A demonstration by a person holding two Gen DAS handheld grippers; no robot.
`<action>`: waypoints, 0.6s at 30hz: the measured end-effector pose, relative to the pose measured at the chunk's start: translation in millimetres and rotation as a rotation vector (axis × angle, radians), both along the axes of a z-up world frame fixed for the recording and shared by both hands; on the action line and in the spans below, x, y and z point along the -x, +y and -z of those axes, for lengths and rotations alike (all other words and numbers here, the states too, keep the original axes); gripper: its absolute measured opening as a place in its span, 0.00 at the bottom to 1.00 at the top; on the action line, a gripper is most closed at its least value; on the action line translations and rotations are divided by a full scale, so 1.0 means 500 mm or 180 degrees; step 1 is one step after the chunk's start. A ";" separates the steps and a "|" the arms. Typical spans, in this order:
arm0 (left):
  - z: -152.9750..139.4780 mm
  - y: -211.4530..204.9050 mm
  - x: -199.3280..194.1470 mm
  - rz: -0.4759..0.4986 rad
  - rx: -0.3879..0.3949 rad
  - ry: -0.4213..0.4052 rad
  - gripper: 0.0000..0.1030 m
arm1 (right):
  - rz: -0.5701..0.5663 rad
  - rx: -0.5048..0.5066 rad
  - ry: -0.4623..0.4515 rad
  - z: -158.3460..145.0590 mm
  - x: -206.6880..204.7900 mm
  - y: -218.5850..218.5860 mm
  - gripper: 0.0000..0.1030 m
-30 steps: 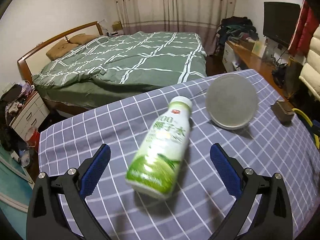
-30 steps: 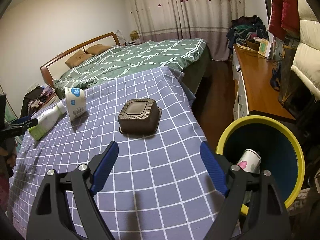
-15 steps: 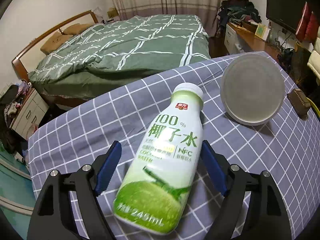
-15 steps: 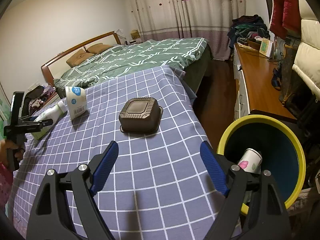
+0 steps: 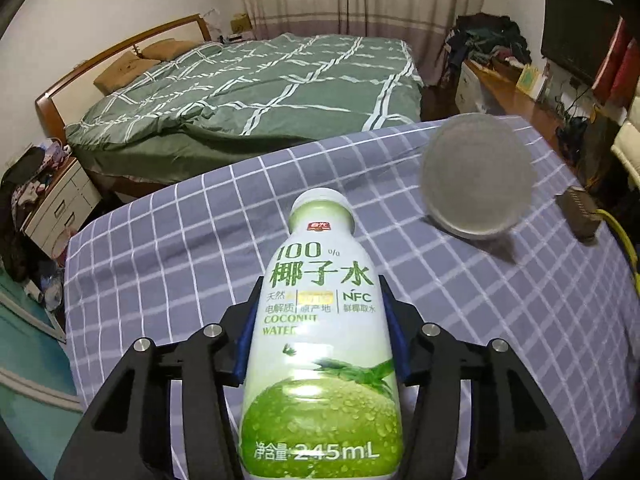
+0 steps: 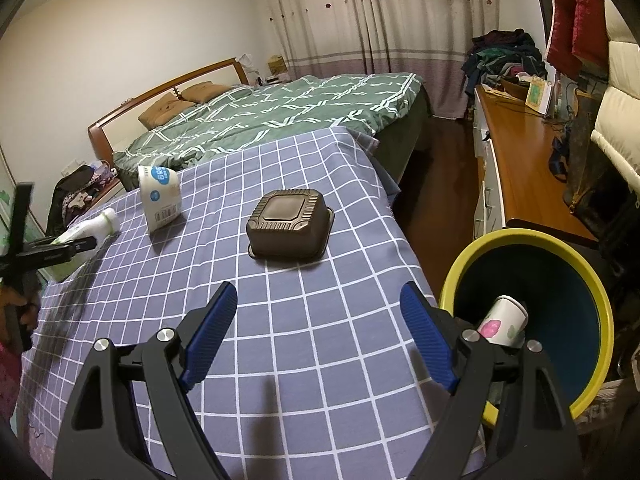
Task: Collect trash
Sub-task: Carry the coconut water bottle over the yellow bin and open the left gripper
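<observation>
Left gripper (image 5: 320, 340) has just been closing, now clamped across the green-and-white plastic coconut-water bottle (image 5: 320, 340), cap pointing up-frame; right gripper (image 6: 320, 340) gapes, empty

Checked table (image 6: 320, 360), brown box (image 6: 290, 224), cup (image 6: 159, 196)

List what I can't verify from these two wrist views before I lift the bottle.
- Left wrist view: the green-and-white coconut water bottle covers the left gripper's blue pads, whose jaws have just been closing; contact unconfirmed.
- Right wrist view: the right gripper frame hides part of the yellow-rimmed blue bin's inside.
- Left wrist view: the overturned dark brown square container is half cut off.
</observation>
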State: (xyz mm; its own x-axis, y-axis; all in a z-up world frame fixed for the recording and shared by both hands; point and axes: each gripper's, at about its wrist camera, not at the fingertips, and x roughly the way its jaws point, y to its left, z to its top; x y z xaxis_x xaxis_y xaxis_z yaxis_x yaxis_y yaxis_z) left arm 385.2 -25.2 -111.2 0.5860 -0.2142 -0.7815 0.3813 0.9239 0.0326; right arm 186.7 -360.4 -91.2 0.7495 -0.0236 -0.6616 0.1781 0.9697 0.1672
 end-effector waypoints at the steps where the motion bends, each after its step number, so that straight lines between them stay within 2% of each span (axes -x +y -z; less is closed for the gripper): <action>1: -0.007 -0.002 0.016 0.0001 0.0025 -0.0015 0.50 | -0.0001 -0.0001 -0.0001 0.000 0.000 0.000 0.77; 5: -0.035 -0.014 0.084 0.0028 0.0150 -0.0040 0.50 | 0.0002 0.0022 -0.0049 -0.008 0.008 0.000 0.77; 8: -0.057 -0.046 0.136 0.0122 0.0145 -0.0065 0.50 | 0.0000 0.0013 -0.0131 -0.024 0.026 -0.008 0.77; 12: -0.092 -0.121 0.200 0.0387 0.0117 -0.0098 0.50 | 0.0060 0.0076 -0.0211 -0.052 0.078 -0.037 0.77; 18: -0.125 -0.291 0.267 0.0986 0.0213 -0.0058 0.50 | 0.0315 0.0143 -0.0180 -0.062 0.179 -0.128 0.77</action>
